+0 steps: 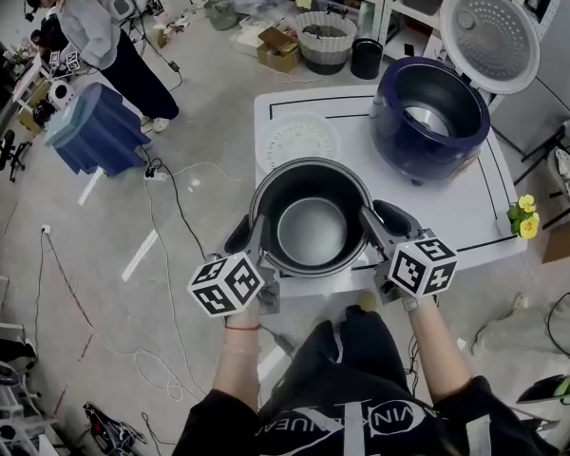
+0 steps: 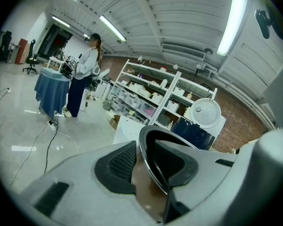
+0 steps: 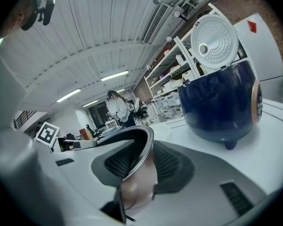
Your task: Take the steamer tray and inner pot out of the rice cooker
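Note:
I hold the dark metal inner pot (image 1: 311,231) by its rim from both sides, over the near part of the white table (image 1: 475,207). My left gripper (image 1: 256,231) is shut on the pot's left rim (image 2: 148,145), one pad outside and one inside. My right gripper (image 1: 369,218) is shut on the right rim (image 3: 141,140) in the same way. The pot is empty. The navy rice cooker (image 1: 427,117) stands at the back right with its lid (image 1: 489,36) raised and its cavity bare. The white perforated steamer tray (image 1: 297,141) lies flat on the table behind the pot.
Yellow flowers (image 1: 524,215) sit at the table's right edge. A person in grey (image 1: 95,27) stands far left beside a blue-draped stand (image 1: 100,126). Cables (image 1: 166,255) trail over the floor to the left. Boxes and a basket (image 1: 325,38) stand beyond the table.

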### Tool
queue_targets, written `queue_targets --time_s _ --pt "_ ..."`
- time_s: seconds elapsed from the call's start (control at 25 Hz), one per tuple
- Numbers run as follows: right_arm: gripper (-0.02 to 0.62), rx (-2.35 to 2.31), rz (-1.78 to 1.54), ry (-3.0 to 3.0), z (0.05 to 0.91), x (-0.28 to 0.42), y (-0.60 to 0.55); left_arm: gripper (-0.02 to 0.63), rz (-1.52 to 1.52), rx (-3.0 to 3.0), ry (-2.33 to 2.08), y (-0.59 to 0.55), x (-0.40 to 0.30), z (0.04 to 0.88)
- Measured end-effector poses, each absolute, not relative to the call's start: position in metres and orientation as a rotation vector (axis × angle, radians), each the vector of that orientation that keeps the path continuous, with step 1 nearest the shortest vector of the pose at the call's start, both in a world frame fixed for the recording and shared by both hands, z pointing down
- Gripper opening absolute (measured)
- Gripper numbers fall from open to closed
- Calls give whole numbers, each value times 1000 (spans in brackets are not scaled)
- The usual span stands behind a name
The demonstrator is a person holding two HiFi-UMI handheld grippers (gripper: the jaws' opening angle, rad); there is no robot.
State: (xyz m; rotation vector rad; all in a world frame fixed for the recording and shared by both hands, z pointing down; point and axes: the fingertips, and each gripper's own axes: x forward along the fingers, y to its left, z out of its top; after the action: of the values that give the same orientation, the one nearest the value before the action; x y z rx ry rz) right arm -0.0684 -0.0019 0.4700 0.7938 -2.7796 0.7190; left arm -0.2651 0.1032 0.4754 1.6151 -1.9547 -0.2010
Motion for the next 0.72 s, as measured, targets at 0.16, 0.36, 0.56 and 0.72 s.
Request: queue_targets --time_s 0.16,0.36,0.56,0.72 --pt "117 780 706 -2819 454 -69 -2 114 -212 1626 -2001 104 -271 459" --pt "117 721 619 -2871 425 -75 -6 114 -121 1678 -2101 103 -275 432" --pt "117 658 434 -2942 395 -80 -7 114 -99 1750 -2186 102 -273 402" --pt "75 633 309 -2991 369 -83 -3 106 -75 1785 -2282 107 -273 372"
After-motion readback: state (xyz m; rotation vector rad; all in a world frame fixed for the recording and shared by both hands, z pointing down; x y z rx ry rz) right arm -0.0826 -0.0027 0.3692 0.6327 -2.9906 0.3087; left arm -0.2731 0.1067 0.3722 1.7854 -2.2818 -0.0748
